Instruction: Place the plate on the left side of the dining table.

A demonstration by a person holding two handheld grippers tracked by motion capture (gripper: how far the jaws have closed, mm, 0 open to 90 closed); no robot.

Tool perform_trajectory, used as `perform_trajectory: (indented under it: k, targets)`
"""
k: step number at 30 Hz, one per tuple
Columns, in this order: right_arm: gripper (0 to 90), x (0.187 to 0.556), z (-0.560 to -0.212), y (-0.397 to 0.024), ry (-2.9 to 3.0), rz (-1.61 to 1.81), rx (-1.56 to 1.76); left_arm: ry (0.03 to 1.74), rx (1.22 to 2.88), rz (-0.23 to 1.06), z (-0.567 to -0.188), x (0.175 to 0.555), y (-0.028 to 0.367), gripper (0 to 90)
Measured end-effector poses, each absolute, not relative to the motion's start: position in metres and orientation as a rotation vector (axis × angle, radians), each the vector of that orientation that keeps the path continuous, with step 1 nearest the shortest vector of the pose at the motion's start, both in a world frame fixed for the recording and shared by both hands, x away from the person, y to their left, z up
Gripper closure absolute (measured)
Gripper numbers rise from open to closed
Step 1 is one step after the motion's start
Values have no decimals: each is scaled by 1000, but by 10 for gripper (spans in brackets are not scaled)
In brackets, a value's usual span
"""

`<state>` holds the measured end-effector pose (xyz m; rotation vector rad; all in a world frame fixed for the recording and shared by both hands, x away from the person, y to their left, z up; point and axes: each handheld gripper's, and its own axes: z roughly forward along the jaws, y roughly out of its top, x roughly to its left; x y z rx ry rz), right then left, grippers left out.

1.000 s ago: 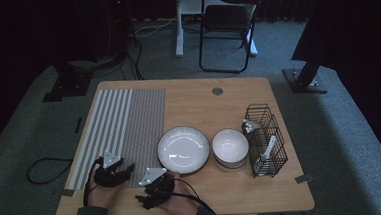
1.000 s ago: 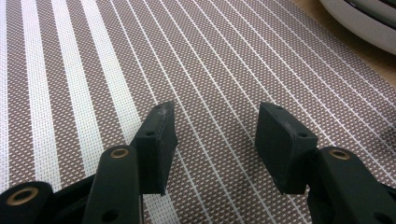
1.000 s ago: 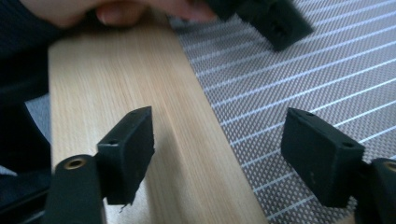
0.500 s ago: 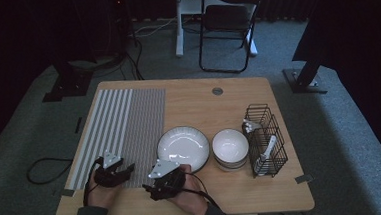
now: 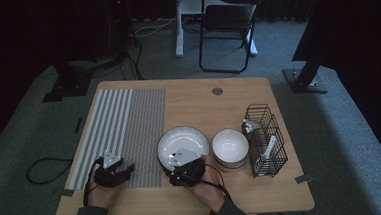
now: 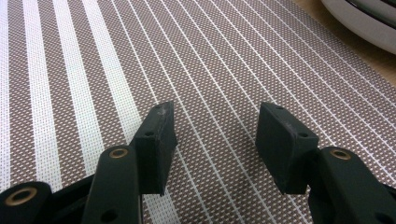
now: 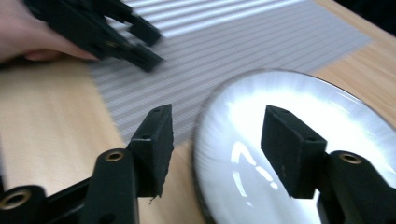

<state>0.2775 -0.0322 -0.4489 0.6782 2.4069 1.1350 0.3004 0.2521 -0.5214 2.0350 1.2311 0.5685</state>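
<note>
A white plate (image 5: 183,142) with a dark rim lies in the middle of the wooden table (image 5: 234,195). My right gripper (image 5: 175,172) is at the plate's near-left edge. In the right gripper view it (image 7: 215,126) is open, one jaw over the bare wood and the other over the plate (image 7: 299,140), with the rim between them. My left gripper (image 5: 123,170) hovers over the near corner of the striped placemat (image 5: 124,121). Its jaws (image 6: 215,121) stand open and hold nothing, just above the mat's weave (image 6: 93,70).
Stacked white bowls (image 5: 230,147) sit right of the plate. A black wire basket (image 5: 265,139) with white utensils stands further right. A folding chair (image 5: 226,25) is behind the table. The left gripper (image 7: 116,32) and a hand appear top left in the right gripper view.
My right gripper has moved right and forward from the table's front edge to the plate's near rim. The left gripper has stayed over the placemat.
</note>
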Motion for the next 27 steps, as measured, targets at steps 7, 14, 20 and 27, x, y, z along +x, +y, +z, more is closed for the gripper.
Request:
perform_trajectory:
  k: [7, 14, 20, 27]
  targets:
    - [518, 277, -455, -59, 2355, 1105, 776, 1233, 2033, 568, -521, 300, 252, 483]
    - [567, 270, -457, -79, 2315, 1089, 834, 1226, 2016, 576, -515, 299, 251, 506]
    - [613, 266, -459, -91, 2299, 1061, 858, 1161, 2006, 572, -497, 305, 243, 540]
    - [634, 266, -467, -97, 2308, 1022, 880, 1038, 2002, 537, -475, 332, 212, 547]
